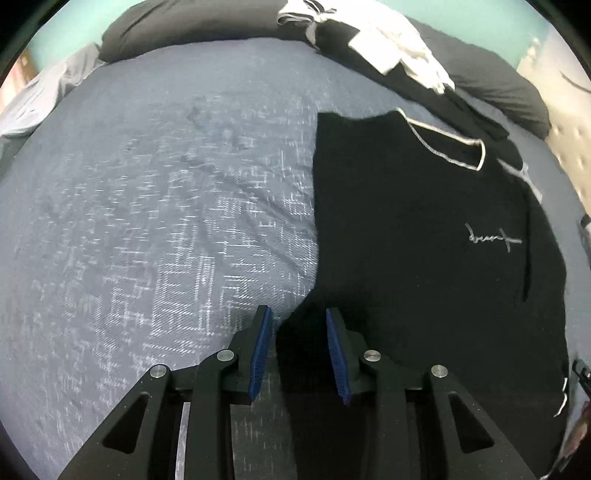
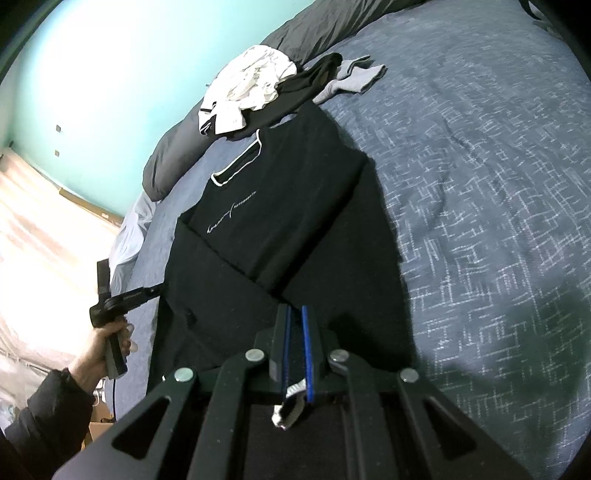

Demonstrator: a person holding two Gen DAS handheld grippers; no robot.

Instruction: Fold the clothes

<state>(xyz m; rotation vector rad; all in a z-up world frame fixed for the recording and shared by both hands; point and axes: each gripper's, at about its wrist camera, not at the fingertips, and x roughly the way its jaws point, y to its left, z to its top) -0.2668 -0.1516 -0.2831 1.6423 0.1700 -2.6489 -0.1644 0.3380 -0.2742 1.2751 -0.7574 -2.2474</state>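
Note:
A black T-shirt [image 1: 413,229] with a white-trimmed collar and small white script lies spread on the blue-grey bedspread [image 1: 147,221]. My left gripper [image 1: 299,317] is open, its blue pads either side of the shirt's lower left edge. In the right wrist view the same shirt [image 2: 280,192] lies ahead. My right gripper [image 2: 294,314] is shut on the shirt's black fabric; a white-trimmed sleeve edge [image 2: 288,410] hangs out behind the pads. The person's other hand holding the left gripper [image 2: 110,332] shows at the shirt's left side.
A pile of white and black clothes [image 2: 251,88] and a grey garment [image 2: 354,77] lie beyond the shirt near dark pillows [image 1: 192,29]. The pile also shows in the left wrist view [image 1: 399,48]. The bed's edge and light floor [image 2: 44,221] are to the left.

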